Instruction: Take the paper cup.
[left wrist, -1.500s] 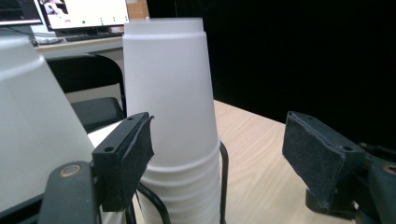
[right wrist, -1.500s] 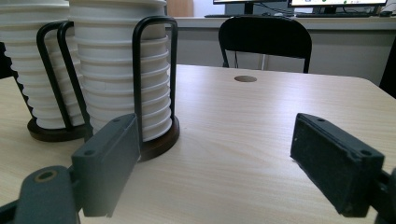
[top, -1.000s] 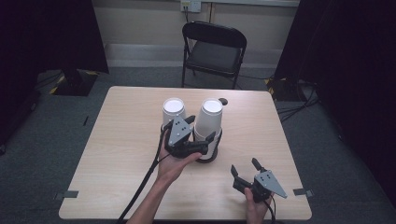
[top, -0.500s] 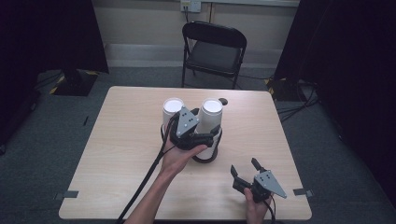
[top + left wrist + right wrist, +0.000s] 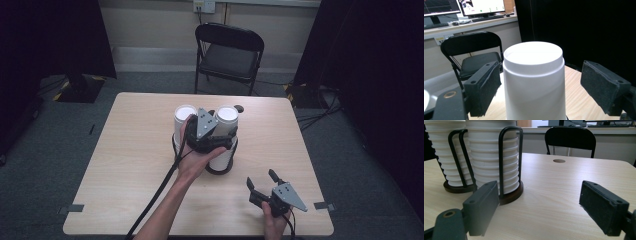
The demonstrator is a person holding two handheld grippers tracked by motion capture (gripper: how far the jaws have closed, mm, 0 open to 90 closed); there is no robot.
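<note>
Comparing with the earlier high views: left gripper point(image 5: 216, 134) moved forward from the near side of the stacks to sit high against the right cup stack point(image 5: 226, 116); left cup stack point(image 5: 185, 114) and right gripper point(image 5: 264, 186) unchanged in place. Judged as the approach to taking the top cup off the right stack, grasp not yet made.

Left gripper view: jaws spread wide, top cup point(image 5: 534, 82) standing between them, left pad point(image 5: 485, 88) just beside the cup wall, possibly brushing it, right pad point(image 5: 604, 86) well apart. No clamp on the cup yet.

High view: right gripper resting low near the front right edge of the table point(image 5: 125, 165), jaws parted, nothing between them, well apart from both stacks.

Right gripper view: supplies what the overhead hides, namely ribbed rims of many nested cups, black wire holders point(image 5: 510, 157) looping up around each stack, and round dark bases point(image 5: 510, 193) on the tabletop. Also a round hole point(image 5: 559, 160) in the table and a black chair point(image 5: 570, 141) behind.

High view alone: gives the layout, both stacks side by side at table centre, hand point(image 5: 197, 162) behind the left gripper.

Left gripper view alone: confirms jaw clearance at the rim.
</note>
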